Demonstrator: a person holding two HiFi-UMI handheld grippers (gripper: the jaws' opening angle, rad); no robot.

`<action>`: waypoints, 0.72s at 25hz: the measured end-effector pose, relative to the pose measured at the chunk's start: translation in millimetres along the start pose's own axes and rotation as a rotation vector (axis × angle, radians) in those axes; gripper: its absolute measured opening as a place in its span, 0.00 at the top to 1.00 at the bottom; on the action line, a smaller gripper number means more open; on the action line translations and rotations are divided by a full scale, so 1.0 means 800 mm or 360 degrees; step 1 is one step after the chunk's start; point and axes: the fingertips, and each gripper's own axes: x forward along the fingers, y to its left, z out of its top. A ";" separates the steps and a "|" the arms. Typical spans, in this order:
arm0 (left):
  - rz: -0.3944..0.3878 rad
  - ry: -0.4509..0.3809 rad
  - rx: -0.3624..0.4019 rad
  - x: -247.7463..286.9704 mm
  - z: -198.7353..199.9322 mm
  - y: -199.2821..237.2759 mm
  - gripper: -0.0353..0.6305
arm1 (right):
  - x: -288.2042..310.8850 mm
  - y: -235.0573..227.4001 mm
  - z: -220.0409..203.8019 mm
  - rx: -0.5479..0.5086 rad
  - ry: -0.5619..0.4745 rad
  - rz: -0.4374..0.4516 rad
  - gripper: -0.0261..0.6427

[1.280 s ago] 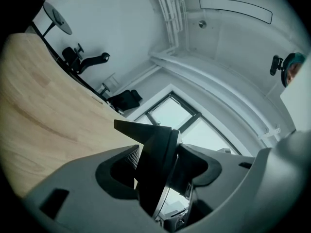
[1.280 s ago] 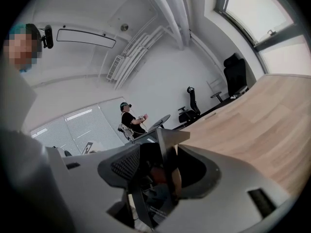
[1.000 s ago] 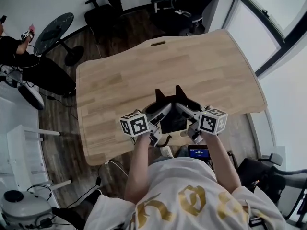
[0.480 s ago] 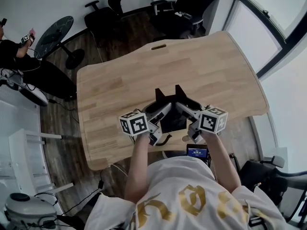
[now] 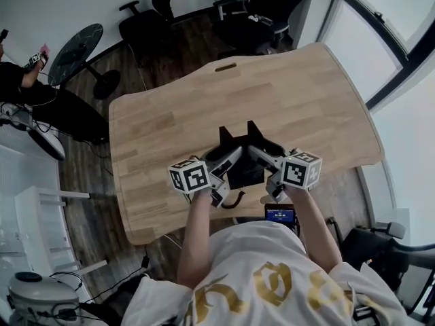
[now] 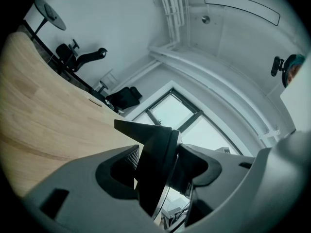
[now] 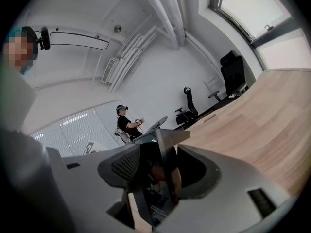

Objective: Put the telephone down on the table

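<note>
A black telephone (image 5: 245,163) hangs just above the near edge of the light wooden table (image 5: 170,114), carried between both grippers. My left gripper (image 5: 227,160) is shut on its left side and my right gripper (image 5: 264,157) on its right side. The marker cubes sit close in front of the person's forearms. In the left gripper view the telephone (image 6: 156,159) is a dark wedge pinched between the grey jaws. The right gripper view shows the telephone's (image 7: 163,165) thin edge clamped the same way. A curled black cord dangles under it.
The table (image 6: 43,115) stretches broad and bare beyond the telephone, with a slot at its far edge. Black office chairs (image 5: 262,12) and a round side table (image 5: 76,43) stand behind it. A second person (image 5: 27,87) sits at far left. Windows run along the right.
Both grippers, still shut on the telephone, have edged a little further in over the table. The grip looks the same.
</note>
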 end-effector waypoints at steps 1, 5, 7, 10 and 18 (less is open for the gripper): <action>0.0002 -0.0001 -0.0004 0.000 0.000 0.001 0.58 | 0.001 -0.001 0.000 0.0002 0.0004 0.0001 0.63; 0.0012 -0.0003 -0.0014 0.001 0.003 0.008 0.58 | 0.009 -0.006 -0.001 0.0011 0.0022 0.0005 0.63; 0.0017 0.0007 -0.0022 0.004 0.002 0.013 0.58 | 0.012 -0.011 -0.002 0.0023 0.0031 0.0000 0.63; 0.0019 0.0027 -0.0039 0.009 -0.002 0.023 0.58 | 0.015 -0.020 -0.006 0.0043 0.0043 -0.0012 0.63; 0.0025 0.0074 -0.0116 0.023 -0.016 0.051 0.58 | 0.024 -0.048 -0.022 0.0098 0.0098 -0.0054 0.63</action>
